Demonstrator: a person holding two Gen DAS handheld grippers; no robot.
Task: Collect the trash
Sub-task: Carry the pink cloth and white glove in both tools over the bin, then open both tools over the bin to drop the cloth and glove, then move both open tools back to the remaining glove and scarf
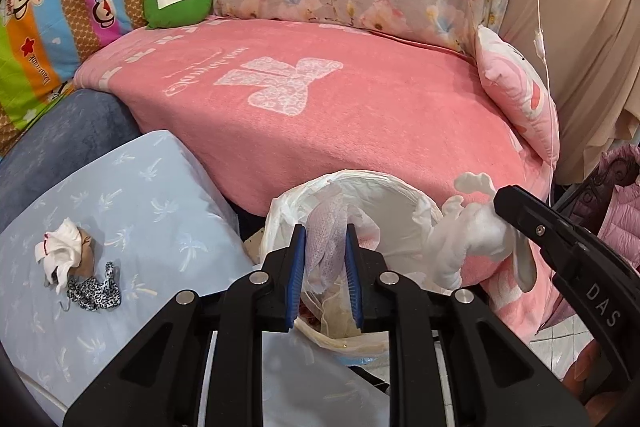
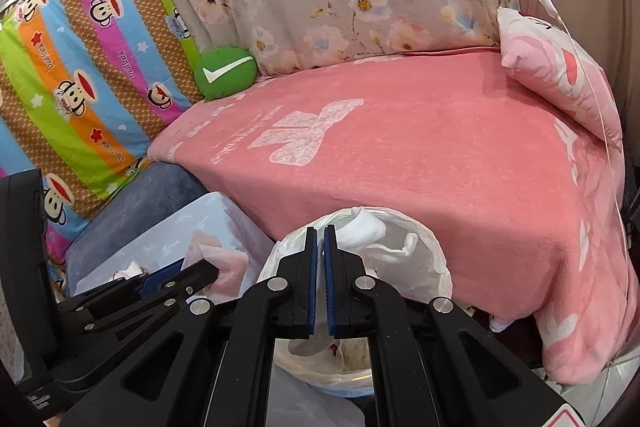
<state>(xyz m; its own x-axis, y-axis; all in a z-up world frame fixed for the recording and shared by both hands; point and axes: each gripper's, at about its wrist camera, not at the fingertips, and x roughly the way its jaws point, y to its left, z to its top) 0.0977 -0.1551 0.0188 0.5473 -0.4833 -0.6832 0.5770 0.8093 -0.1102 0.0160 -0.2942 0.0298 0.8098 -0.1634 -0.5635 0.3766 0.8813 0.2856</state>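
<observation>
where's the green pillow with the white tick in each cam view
Left wrist view: the green pillow sits upper left, at the far left corner of the pink blanket, against the striped monkey sheet.
Right wrist view: the same pillow is left of centre, upper half, again at the blanket's far left corner.
Shared landmark: the white-lined trash bin, bottom centre in both.

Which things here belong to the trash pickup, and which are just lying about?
Job:
- tissue in the left gripper
- tissue wad in the right gripper
- lined bin
- crumpled scraps on blue cushion

Lying about:
- green pillow
- pink blanket
- patterned hair tie
</observation>
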